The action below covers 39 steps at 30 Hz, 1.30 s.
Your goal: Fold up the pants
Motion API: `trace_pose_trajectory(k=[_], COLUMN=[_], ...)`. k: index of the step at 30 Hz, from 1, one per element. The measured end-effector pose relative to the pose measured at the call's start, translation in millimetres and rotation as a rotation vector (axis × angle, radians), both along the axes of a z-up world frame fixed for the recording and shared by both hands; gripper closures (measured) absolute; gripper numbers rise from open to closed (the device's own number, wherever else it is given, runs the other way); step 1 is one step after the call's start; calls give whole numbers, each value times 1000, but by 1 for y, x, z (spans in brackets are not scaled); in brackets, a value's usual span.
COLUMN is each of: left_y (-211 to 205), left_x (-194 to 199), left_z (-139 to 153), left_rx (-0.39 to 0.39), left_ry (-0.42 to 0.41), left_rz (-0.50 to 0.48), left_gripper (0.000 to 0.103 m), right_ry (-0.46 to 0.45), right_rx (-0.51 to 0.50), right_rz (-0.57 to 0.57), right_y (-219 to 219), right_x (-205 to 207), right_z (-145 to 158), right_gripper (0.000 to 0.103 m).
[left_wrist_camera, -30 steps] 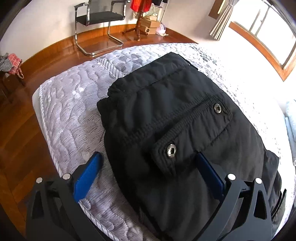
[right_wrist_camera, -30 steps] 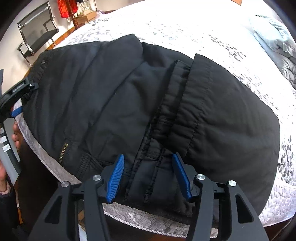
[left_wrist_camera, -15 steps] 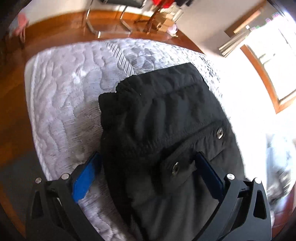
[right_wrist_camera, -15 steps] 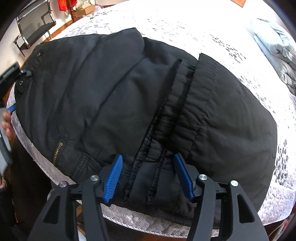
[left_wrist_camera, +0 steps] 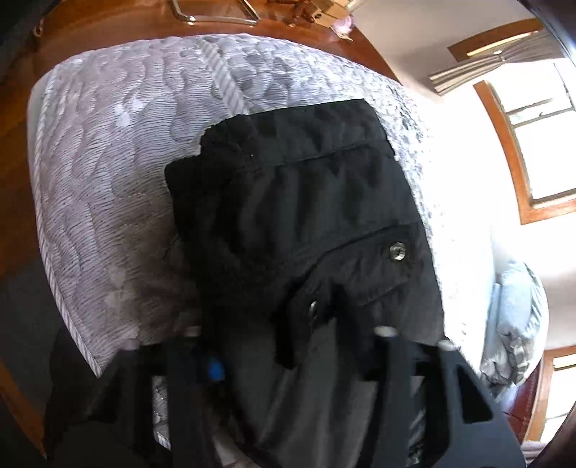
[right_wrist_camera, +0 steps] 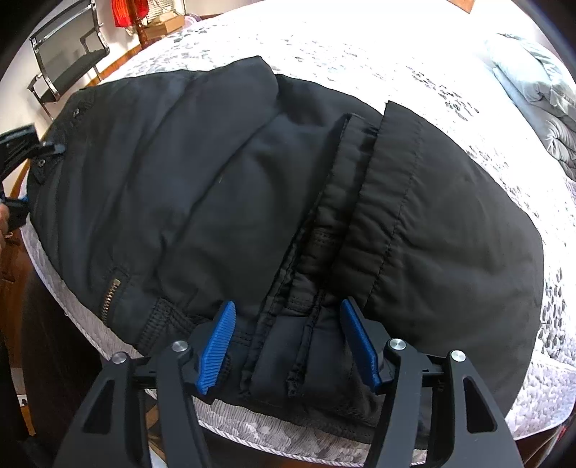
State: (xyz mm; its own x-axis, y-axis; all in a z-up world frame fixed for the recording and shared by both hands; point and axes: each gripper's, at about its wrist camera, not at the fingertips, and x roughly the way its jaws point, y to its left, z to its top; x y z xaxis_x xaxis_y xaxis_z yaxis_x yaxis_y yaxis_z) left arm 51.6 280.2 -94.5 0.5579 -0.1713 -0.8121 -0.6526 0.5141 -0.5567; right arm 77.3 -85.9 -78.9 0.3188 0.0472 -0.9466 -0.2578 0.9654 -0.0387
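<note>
Black pants [right_wrist_camera: 288, 187] lie folded over on a grey quilted mattress [right_wrist_camera: 396, 64], the leg cuffs laid across the middle. My right gripper [right_wrist_camera: 288, 334] is open, its blue pads on either side of the pants' near edge by the seams. My left gripper [left_wrist_camera: 288, 352] is at the waist end [left_wrist_camera: 295, 216], blurred, with the flapped pocket and snap [left_wrist_camera: 397, 249] bunched up between its fingers; it also shows in the right wrist view at the far left [right_wrist_camera: 18, 151]. The fabric hides its pads, so its state is unclear.
The mattress edge [left_wrist_camera: 61, 288] drops to a wooden floor [left_wrist_camera: 14, 180]. A folded grey duvet [right_wrist_camera: 532, 90] lies at the far right. A metal chair [right_wrist_camera: 68, 61] and a red item [right_wrist_camera: 127, 12] stand by the wall. A window [left_wrist_camera: 540, 144] is bright.
My left gripper has pushed in over the waist end and its fingers have come closer together, with the pocket flap bunched between them. My right gripper has stayed open at the near edge.
</note>
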Motion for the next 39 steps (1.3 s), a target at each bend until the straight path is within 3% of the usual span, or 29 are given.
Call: trace_pose_trajectory(k=[2,4,6,8,13,17,25,29,33,35,39], left_y=[0,2,-2,-15,-73,-117,-203,-254,-293,-307,-325], left_x=[0,-3,-5,-3,4,5,-11,-22,-28,-28,-26], left_z=[3,11,22,42,94,118,132,123,95,74,34], left_rx=[-13,-1,42,142,396,505,717,775,766,715,678], left_ry=[-14,-30,-46,-75,-200,-277,-377,-410,-393,-341,-224], left_rz=[-17,-25,-33,-62,-208,-320,-601,-805,-997,-1101,-1209], left_gripper=[77,83,86,88,89,88,82,78,68,57,47], right_ry=[-9,-16,-22,-27,-33,-45,-44,-77,-121,-122,-101], right_rx=[7,17,28,38,99,184,429,480,465,437,412], right_rz=[1,1,2,1,-5,-24,-134,-170,-204,-228,-280], right_y=[-3,-6,-9,-11,-23,-37,-90,-113,-138,-144,-161], right_x=[-2,-3,-5,-8,-9,-12,-14,-19,-24,-28,-32], right_z=[-1,-2,-3,-3,0,4,12,23,34,34,28], right_gripper=[41,40,40,40,36,35,37,37,37,36,36])
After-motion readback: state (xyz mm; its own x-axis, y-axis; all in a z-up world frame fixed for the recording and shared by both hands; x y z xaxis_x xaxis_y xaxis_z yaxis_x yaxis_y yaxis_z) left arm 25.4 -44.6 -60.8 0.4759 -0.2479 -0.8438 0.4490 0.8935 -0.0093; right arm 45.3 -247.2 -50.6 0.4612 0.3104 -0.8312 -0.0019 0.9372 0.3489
